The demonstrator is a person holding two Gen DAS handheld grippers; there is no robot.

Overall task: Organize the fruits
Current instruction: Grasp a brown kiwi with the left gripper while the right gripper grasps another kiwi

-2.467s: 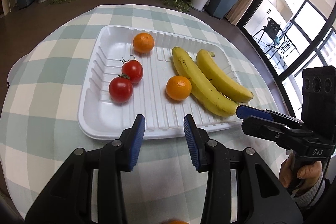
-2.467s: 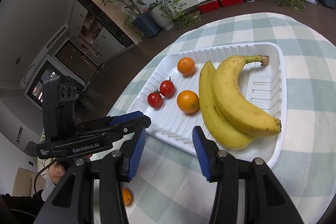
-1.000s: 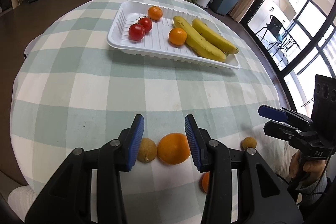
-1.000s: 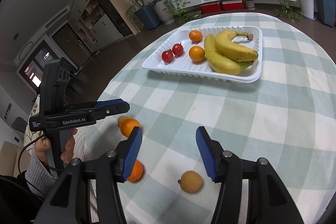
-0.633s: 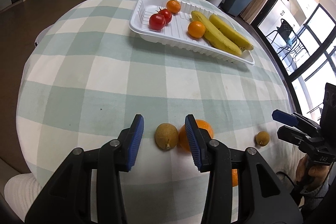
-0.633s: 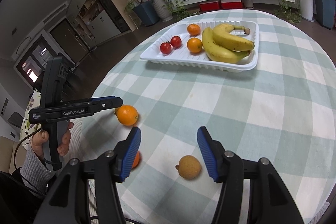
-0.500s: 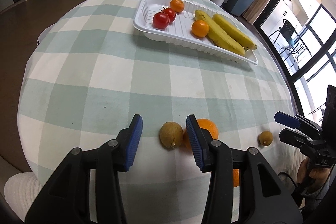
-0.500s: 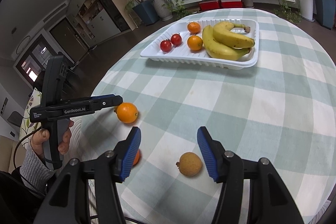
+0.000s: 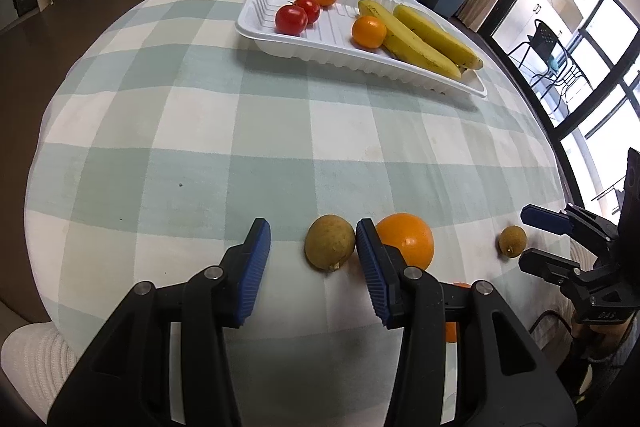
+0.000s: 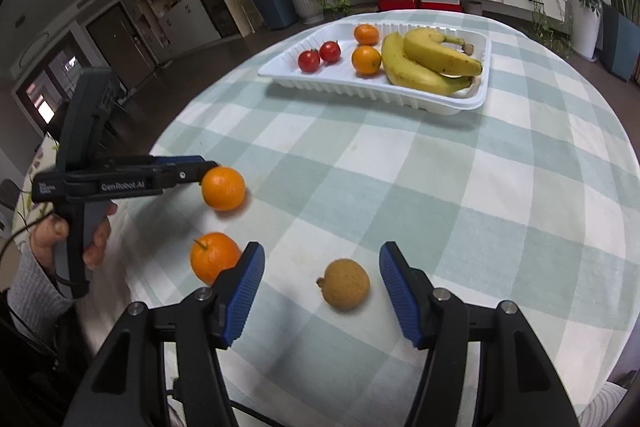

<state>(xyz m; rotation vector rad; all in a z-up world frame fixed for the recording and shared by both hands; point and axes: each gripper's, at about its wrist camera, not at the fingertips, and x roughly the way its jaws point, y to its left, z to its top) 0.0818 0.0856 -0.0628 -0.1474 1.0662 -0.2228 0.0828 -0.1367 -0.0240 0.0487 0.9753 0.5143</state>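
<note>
A white tray (image 9: 360,63) (image 10: 360,83) at the far side holds two bananas (image 9: 424,39), two tomatoes (image 9: 298,15) and two mandarins (image 9: 368,31). On the near tablecloth, my left gripper (image 9: 312,259) is open around a brown-yellow round fruit (image 9: 330,247) that lies close to its right finger. A big orange (image 9: 408,239) (image 10: 223,188) sits just behind that finger. The jaws of my right gripper (image 10: 322,287) (image 9: 530,238) are opening, and a smaller brown fruit (image 10: 346,283) (image 9: 512,241) lies loose between them. An orange with a stem (image 10: 214,257) is beside its left finger.
The round table has a green-and-white checked cloth (image 9: 280,131), with its edge close below both grippers. A hand in a grey sleeve (image 10: 80,231) holds the left gripper (image 10: 192,169). Potted plants and a low white shelf stand beyond the table.
The left gripper shifted left, so the brown-yellow fruit, not the big orange, now lies between its fingers. The right gripper came lower over the small brown fruit and its jaws stand wider.
</note>
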